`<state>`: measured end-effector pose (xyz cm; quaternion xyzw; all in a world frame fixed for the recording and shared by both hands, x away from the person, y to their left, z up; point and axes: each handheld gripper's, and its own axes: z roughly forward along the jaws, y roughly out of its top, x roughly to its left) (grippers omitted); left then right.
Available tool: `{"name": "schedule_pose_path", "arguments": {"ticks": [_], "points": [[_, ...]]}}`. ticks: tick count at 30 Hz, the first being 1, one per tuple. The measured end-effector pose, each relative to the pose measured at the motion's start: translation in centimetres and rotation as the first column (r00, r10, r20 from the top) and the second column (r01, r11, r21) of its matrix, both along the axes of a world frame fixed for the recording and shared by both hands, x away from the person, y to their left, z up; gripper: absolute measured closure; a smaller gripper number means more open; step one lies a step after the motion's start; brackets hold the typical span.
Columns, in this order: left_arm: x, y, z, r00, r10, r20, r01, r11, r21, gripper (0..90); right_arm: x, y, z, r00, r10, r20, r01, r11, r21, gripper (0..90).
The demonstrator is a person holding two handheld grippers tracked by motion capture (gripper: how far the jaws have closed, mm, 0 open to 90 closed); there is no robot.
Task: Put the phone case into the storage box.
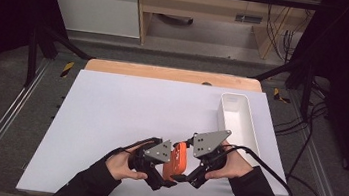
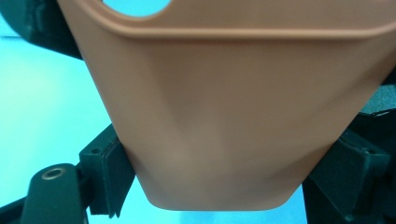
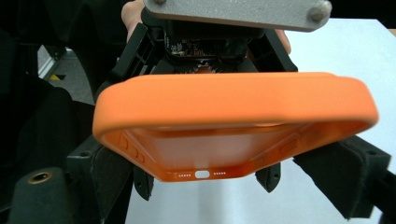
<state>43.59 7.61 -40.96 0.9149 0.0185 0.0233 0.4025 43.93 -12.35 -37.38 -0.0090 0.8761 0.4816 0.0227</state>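
An orange phone case hangs above the near part of the white table mat, held between both grippers. My left gripper comes in from the left and grips the case across its width; in the left gripper view the smooth back of the case sits wedged between the pads. My right gripper reaches in from the right. In the right gripper view the case's open inside and its port end lie between the pads, which press on its edges. The left gripper's body shows behind the case.
A long white tray stands at the right side of the mat, its inside bare. A wooden table edge runs along the far side. Black cables trail off to the right of the table.
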Motion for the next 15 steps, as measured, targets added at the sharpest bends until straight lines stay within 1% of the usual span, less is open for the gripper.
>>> {"name": "schedule_pose_path", "arguments": {"ticks": [3,15], "points": [[0.00,0.00,-0.05,1.0000,-0.002,-0.001,0.002,1.0000,-0.001,15.8,0.04,-0.02,-0.01,1.0000,0.001,-0.008,-0.001,1.0000,-0.001,15.3],[-0.02,-0.08,-0.39,1.0000,0.001,-0.004,-0.001,1.0000,-0.003,15.6,0.05,0.07,-0.11,1.0000,0.005,-0.008,-0.005,0.9998,-0.017,15.9]]}}
